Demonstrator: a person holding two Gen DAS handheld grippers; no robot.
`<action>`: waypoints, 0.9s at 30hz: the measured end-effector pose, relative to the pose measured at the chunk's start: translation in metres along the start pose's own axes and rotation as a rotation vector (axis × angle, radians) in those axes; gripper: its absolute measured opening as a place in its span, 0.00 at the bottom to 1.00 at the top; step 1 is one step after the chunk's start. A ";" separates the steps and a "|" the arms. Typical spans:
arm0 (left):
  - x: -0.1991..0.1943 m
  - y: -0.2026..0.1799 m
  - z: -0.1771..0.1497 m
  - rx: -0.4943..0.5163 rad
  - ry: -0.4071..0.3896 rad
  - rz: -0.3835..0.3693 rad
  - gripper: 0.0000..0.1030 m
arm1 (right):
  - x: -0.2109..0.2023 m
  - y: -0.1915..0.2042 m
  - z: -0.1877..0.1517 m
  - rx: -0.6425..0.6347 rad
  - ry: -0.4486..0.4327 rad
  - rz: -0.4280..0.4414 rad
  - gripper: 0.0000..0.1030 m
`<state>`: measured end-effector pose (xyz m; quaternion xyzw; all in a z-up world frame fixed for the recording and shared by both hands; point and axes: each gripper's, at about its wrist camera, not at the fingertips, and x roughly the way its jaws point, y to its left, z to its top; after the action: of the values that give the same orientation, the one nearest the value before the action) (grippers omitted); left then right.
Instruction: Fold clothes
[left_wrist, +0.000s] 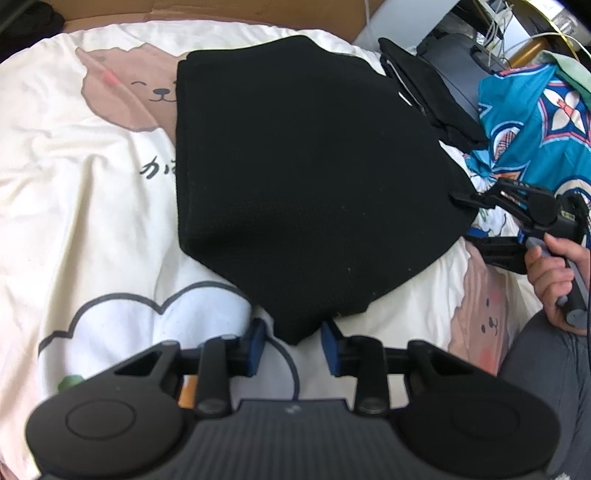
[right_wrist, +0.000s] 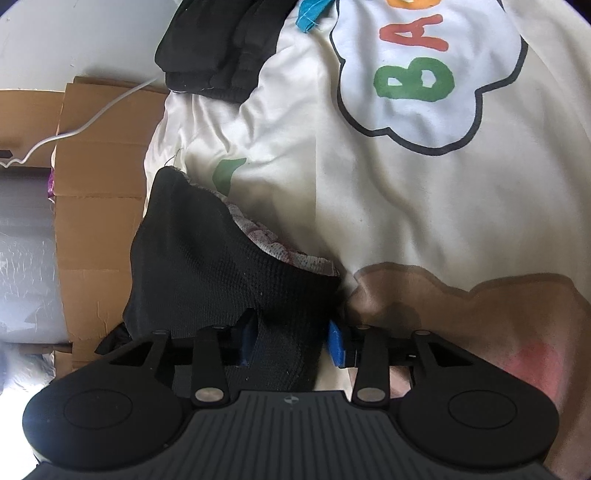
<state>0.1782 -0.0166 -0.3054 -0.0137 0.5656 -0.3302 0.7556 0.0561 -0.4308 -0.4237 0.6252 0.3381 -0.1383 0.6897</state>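
Black knit garment (left_wrist: 306, 184) lies diagonally

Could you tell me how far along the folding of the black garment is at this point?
Done: the black garment lies folded into a compact shape on the cartoon-print bedding.
In hand: the left gripper has its near corner between its pads, and the right gripper has another edge.
Left: any last fold, and the blue patterned cloth, still crumpled beside a dark pile.
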 end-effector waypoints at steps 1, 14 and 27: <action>0.001 0.000 0.000 -0.001 -0.001 -0.001 0.34 | 0.000 0.000 0.000 0.003 -0.001 0.007 0.48; -0.005 0.001 -0.004 0.043 -0.021 -0.034 0.06 | -0.004 0.007 0.001 -0.053 -0.022 0.030 0.14; -0.018 -0.008 -0.010 0.078 -0.024 -0.086 0.04 | -0.016 0.009 -0.001 -0.060 -0.040 0.053 0.13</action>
<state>0.1627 -0.0103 -0.2906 -0.0124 0.5423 -0.3838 0.7473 0.0495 -0.4318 -0.4061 0.6101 0.3115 -0.1224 0.7182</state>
